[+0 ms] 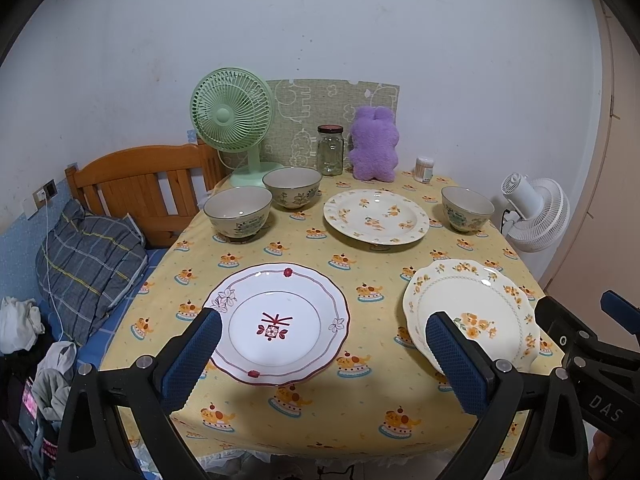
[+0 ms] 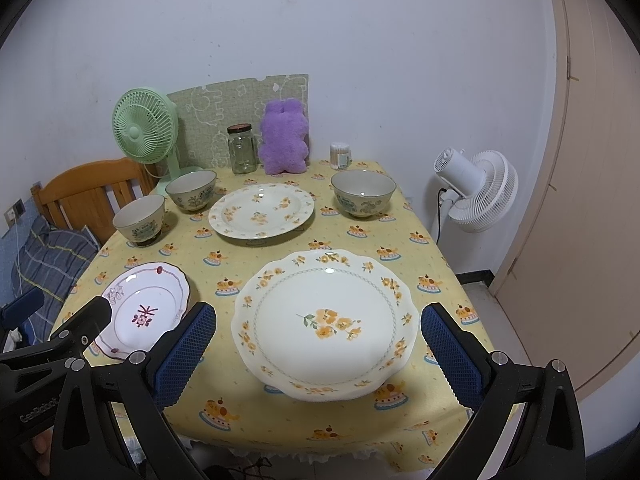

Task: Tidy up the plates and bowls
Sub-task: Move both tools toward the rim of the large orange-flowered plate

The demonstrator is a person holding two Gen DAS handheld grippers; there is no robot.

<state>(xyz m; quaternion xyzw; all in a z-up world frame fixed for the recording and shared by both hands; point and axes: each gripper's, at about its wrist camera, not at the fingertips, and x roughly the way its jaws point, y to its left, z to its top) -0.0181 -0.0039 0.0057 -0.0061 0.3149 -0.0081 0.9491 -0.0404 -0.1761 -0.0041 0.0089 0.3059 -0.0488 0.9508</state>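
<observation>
On the yellow tablecloth (image 1: 304, 252), a white plate with red trim (image 1: 276, 322) lies at the near left. A cream plate with orange flowers (image 2: 324, 320) lies at the near right. Farther back are a second flowered plate (image 1: 376, 216) and three patterned bowls: two at the left (image 1: 238, 214) (image 1: 292, 188) and one at the right (image 1: 467, 208). My left gripper (image 1: 323, 318) hovers open above the red-trimmed plate. My right gripper (image 2: 318, 311) hovers open over the near cream plate. Neither holds anything.
Along the back wall stand a green fan (image 1: 232, 120), a glass jar (image 1: 330, 150), a purple plush (image 1: 374, 144) and a small swab container (image 1: 424, 169). A wooden bed headboard (image 1: 140, 184) and a pillow (image 1: 88, 256) are at the left. A white fan (image 2: 480, 192) and a door are at the right.
</observation>
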